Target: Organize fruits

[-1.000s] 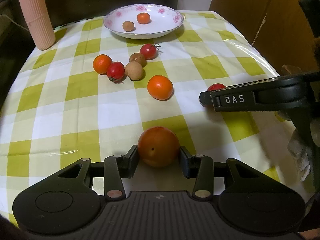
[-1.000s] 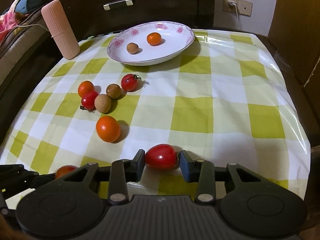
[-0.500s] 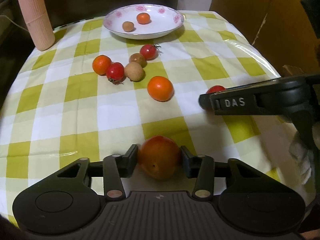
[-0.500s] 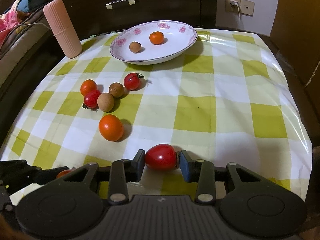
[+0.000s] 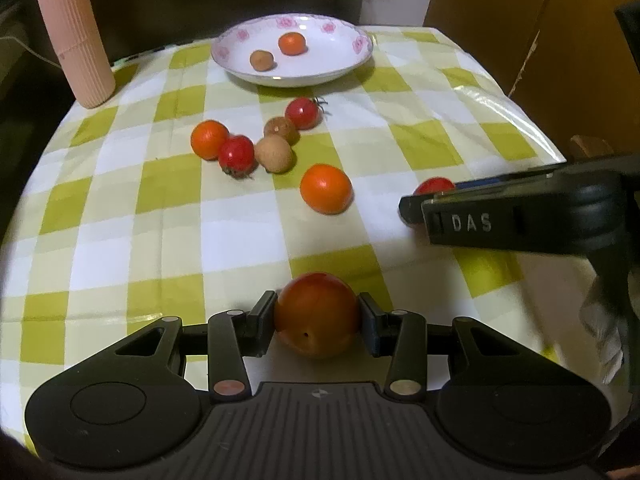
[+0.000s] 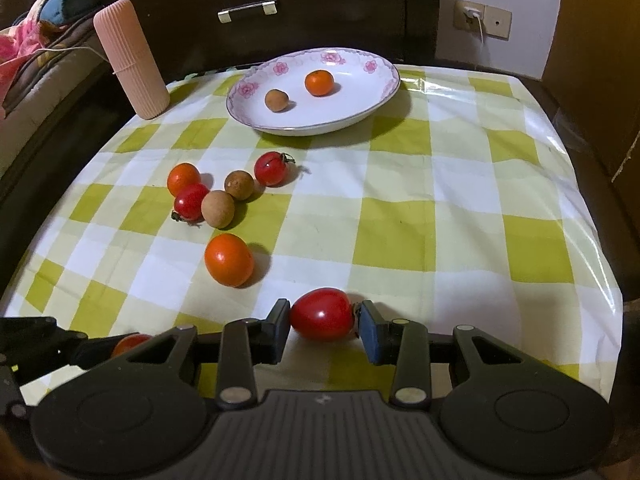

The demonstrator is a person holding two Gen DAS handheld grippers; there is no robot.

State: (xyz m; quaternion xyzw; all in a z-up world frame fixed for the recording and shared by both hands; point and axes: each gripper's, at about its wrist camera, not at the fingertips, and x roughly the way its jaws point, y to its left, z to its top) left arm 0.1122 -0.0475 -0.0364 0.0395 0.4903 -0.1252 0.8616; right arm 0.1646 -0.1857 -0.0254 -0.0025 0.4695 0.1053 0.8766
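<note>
My left gripper (image 5: 317,320) is shut on a large orange tomato (image 5: 316,314), held just above the checked cloth. My right gripper (image 6: 323,316) is shut on a red tomato (image 6: 322,314), which also shows in the left wrist view (image 5: 434,185) behind the right gripper's side. A white flowered plate (image 6: 380,96) at the back holds a small orange fruit (image 6: 319,82) and a brown longan (image 6: 276,100). Loose on the cloth lie an orange tomato (image 6: 229,260), two longans (image 6: 217,209), two red cherry tomatoes (image 6: 272,168) and a small orange fruit (image 6: 183,178).
A pink ribbed cylinder (image 6: 131,60) stands at the back left of the table. A dark drawer front (image 6: 248,10) is behind the plate. The table edge drops off on the right (image 6: 600,240). The left gripper's body shows at the lower left of the right wrist view (image 6: 36,344).
Both grippers have lifted their tomatoes off the cloth and moved forward toward the plate. The loose fruits have not moved.
</note>
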